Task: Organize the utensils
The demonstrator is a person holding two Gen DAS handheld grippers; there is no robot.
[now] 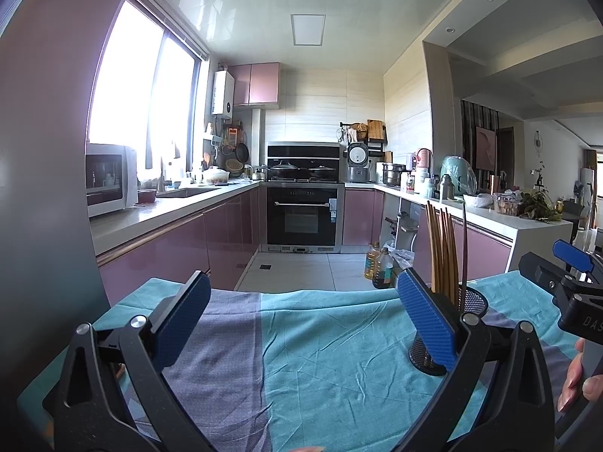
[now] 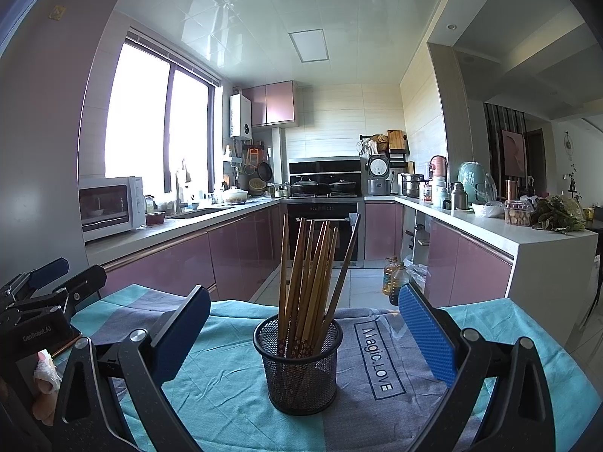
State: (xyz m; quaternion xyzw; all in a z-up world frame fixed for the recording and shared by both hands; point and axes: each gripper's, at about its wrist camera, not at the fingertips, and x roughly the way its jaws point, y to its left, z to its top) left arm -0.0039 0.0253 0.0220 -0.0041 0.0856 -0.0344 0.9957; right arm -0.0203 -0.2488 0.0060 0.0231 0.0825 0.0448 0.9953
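The teal-and-grey tablecloth (image 2: 233, 388) reads "Magic.LOVE". On it stands a black mesh holder (image 2: 297, 369) of wooden chopsticks (image 2: 307, 286), long axes near upright, tips fanning upward. The right gripper (image 2: 301, 339) hangs before it, jaws released, empty; the left gripper (image 1: 301, 324), marked "GenRoboAI", likewise gapes empty, the holder just right.

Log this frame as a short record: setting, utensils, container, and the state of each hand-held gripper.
setting: kitchen, table under a teal and grey cloth
utensils: wooden chopsticks, standing upright
container: black mesh cup, holding the chopsticks
left hand-held gripper: open, holding nothing, mesh cup to its right
right hand-held gripper: open, holding nothing, mesh cup centred ahead
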